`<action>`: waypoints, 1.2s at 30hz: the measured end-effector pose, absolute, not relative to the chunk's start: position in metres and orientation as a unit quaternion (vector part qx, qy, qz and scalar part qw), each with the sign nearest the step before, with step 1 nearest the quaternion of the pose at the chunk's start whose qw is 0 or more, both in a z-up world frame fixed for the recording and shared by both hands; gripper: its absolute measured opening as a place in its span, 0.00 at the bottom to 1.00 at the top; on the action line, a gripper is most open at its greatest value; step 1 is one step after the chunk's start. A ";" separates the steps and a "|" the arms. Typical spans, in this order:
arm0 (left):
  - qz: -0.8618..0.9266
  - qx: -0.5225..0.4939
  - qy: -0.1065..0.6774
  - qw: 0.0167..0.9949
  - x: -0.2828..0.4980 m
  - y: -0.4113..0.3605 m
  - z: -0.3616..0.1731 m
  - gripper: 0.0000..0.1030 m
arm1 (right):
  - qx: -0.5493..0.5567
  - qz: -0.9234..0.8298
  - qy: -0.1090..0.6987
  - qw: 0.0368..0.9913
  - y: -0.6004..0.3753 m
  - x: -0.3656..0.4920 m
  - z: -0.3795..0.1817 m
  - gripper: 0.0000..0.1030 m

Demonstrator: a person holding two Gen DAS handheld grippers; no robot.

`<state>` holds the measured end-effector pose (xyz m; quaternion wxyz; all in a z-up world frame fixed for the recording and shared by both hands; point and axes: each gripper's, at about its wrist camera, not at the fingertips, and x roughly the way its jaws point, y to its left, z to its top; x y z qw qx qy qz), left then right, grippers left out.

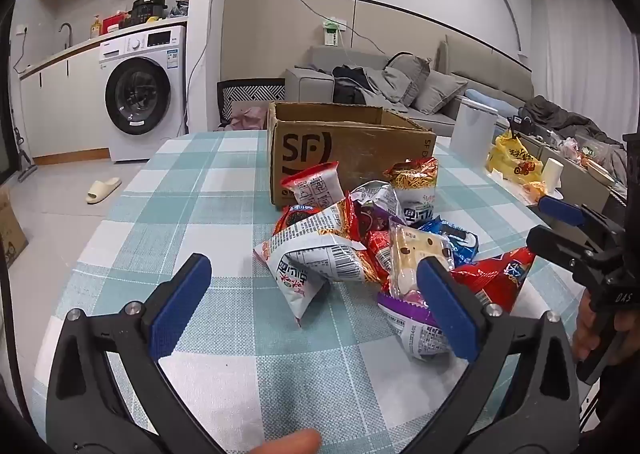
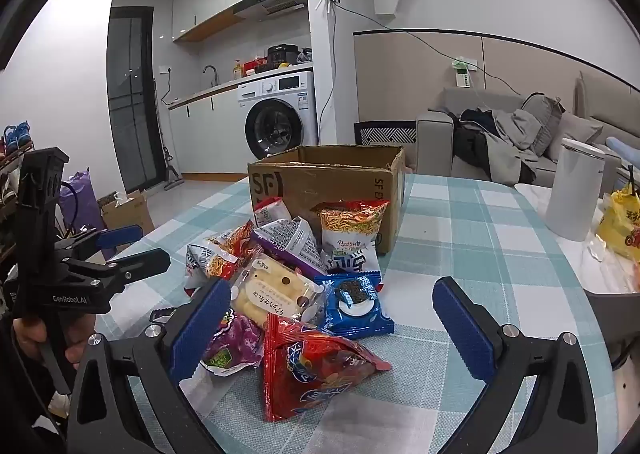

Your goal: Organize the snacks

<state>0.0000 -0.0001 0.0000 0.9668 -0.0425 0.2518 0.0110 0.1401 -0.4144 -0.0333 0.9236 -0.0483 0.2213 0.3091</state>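
A pile of snack packets (image 1: pixel 360 238) lies on the checked tablecloth in front of an open cardboard box (image 1: pixel 344 146) marked SF. My left gripper (image 1: pixel 316 302) is open and empty, just short of a white noodle packet (image 1: pixel 316 258). My right gripper (image 2: pixel 332 318) is open and empty, its fingers either side of a red crisp packet (image 2: pixel 312 366), a blue cookie packet (image 2: pixel 356 302) and a clear bread packet (image 2: pixel 272 294). The box (image 2: pixel 328 182) stands behind the pile. The right gripper also shows at the right edge of the left wrist view (image 1: pixel 560 222).
A white canister (image 2: pixel 576 190) and a yellow bag (image 2: pixel 620 222) stand on the table's right side. The table's left edge (image 1: pixel 120 198) drops to the floor. A sofa (image 1: pixel 440 82) and a washing machine (image 1: pixel 140 94) are behind.
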 end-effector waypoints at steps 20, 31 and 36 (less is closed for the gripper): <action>0.009 -0.048 0.253 0.966 0.000 0.000 0.000 0.99 | -0.048 0.313 0.225 0.922 -0.417 0.137 -0.030 1.00; 0.009 -0.048 0.253 0.966 0.000 0.000 0.000 0.99 | -0.048 0.314 0.224 0.922 -0.413 0.140 -0.034 1.00; 0.009 -0.048 0.252 0.966 0.000 0.000 0.000 0.99 | -0.048 0.314 0.224 0.921 -0.413 0.140 -0.034 1.00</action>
